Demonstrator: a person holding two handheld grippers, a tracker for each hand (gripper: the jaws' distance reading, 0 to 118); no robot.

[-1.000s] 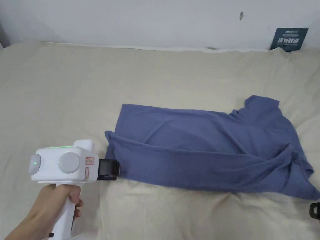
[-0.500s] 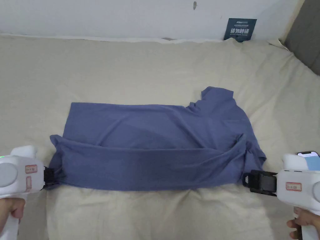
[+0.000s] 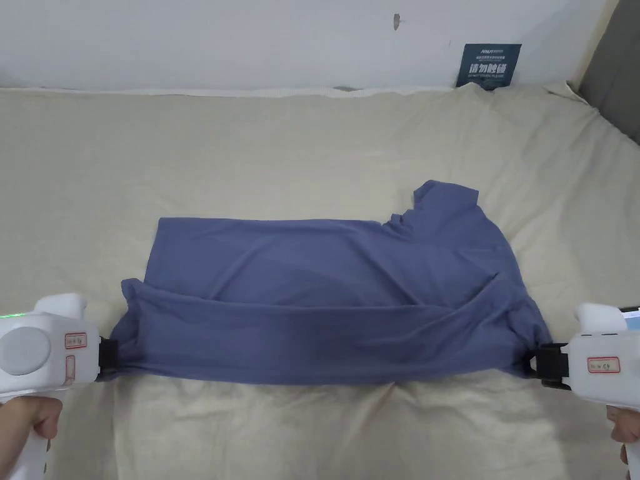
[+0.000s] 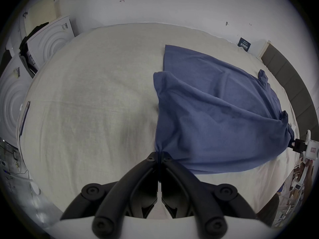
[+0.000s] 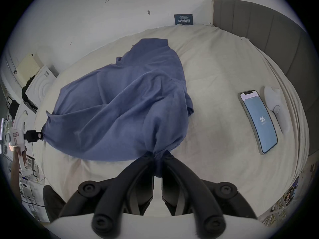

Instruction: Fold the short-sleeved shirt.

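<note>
The blue short-sleeved shirt (image 3: 325, 300) lies across the middle of the bed (image 3: 312, 150), its near long edge lifted and stretched taut between the two grippers. The left gripper (image 4: 159, 156) has its jaws closed on the shirt's near left corner; the right gripper (image 5: 158, 154) has its jaws pinched on the bunched near right corner. A phone (image 5: 258, 120) lies near the bed's right edge, just beside a white controller (image 5: 274, 110).

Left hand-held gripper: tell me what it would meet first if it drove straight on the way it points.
The blue shirt: the left hand-held gripper already clamps its corner, and the bunched cloth lies directly ahead, probably before the right hand-held gripper.
</note>
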